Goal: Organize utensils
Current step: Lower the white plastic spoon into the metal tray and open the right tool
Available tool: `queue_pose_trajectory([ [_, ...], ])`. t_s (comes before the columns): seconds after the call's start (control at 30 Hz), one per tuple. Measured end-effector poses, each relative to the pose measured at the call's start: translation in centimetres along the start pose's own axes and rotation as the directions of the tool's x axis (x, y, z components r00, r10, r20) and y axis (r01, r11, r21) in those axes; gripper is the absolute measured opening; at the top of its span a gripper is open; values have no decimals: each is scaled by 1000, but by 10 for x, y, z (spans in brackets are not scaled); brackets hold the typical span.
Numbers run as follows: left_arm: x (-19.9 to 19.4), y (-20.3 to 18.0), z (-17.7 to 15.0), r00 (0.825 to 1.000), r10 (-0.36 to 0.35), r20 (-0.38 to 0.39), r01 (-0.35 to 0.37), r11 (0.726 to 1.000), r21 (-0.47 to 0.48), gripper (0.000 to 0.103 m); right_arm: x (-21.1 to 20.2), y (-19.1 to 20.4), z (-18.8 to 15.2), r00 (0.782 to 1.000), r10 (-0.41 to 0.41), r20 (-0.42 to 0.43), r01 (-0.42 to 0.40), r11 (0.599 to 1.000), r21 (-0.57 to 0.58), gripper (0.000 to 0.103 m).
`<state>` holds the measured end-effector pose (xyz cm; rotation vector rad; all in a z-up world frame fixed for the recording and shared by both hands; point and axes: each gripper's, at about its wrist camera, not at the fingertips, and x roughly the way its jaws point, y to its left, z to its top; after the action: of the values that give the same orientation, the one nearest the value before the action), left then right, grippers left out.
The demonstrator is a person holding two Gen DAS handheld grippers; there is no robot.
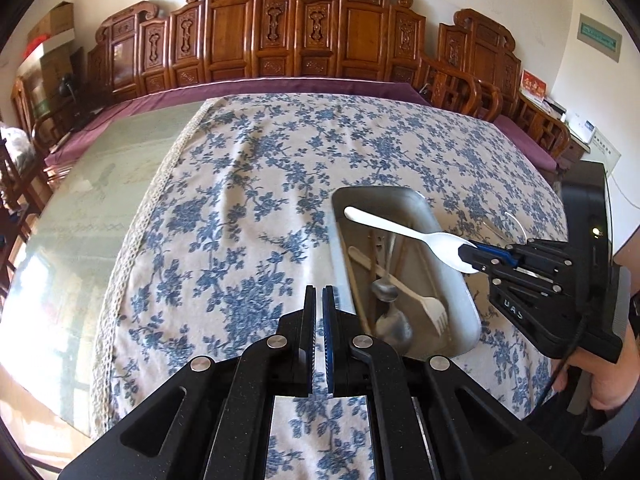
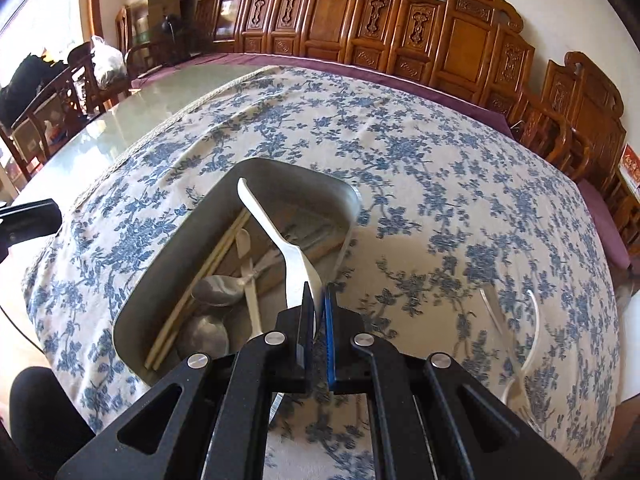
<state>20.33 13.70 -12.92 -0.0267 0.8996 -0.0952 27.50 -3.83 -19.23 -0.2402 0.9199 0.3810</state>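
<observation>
Carved wooden chairs behind floral-clothed bench (image 1: 248, 184) | right gripper (image 2: 318, 300) fingers clamped on white plastic fork (image 2: 280, 240) over grey metal tray (image 2: 132, 312) at 10 o'clock | left gripper (image 1: 319, 300) closed, empty | step: depositing; next: lower, release.

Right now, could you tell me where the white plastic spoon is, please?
The white plastic spoon is pinched by its bowl in the right gripper, handle poking out above the metal tray.

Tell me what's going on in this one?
A person is sorting cutlery into a metal tray on a floral tablecloth. The right gripper is shut on a white plastic spoon by its bowl, handle out over the tray, which already holds chopsticks, metal spoons and a plastic fork. The left gripper is shut and empty.
</observation>
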Motion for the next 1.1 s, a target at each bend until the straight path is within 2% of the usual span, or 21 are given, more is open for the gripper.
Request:
queue_pose_trajectory([
  [0.13, 2, 9, -2, 1000, 3, -3, -3, 1000, -17, 2, 6, 12, 3, 1000, 24, -5, -24, 1000, -8, 8],
  [0.27, 2, 13, -3, 1000, -2, -3, 2, 1000, -28, 2, 5, 20, 2, 995, 101, 0, -101, 995, 11, 11],
  [0.4, 2, 12, -3, 1000, -4, -3, 4, 1000, -25, 2, 7, 25, -2, 997, 80, -9, -80, 997, 8, 11],
  [0.57, 1, 11, -3, 1000, -6, 0, 6, 1000, -22, 2, 8, 21, -5, 992, 127, -4, -126, 991, 52, 12],
  [0.77, 1, 9, -4, 1000, -5, 1, 5, 1000, -16, 2, -3, 23, -8, 968, 249, 23, -250, 966, 67, 19],
  [0.83, 0, 7, -4, 1000, -5, 3, 5, 1000, -12, 2, -7, 23, -11, 958, 286, 21, -286, 956, 66, 28],
  [0.9, 0, 4, -4, 1000, -3, 5, 3, 1000, -6, 2, -11, 25, -13, 958, 287, 25, -288, 956, 58, 32],
  [1.1, -6, -6, -3, 1000, -11, 18, 11, 1000, 6, 2, -33, 5, -25, 960, 274, 61, -277, 959, 65, 32],
])
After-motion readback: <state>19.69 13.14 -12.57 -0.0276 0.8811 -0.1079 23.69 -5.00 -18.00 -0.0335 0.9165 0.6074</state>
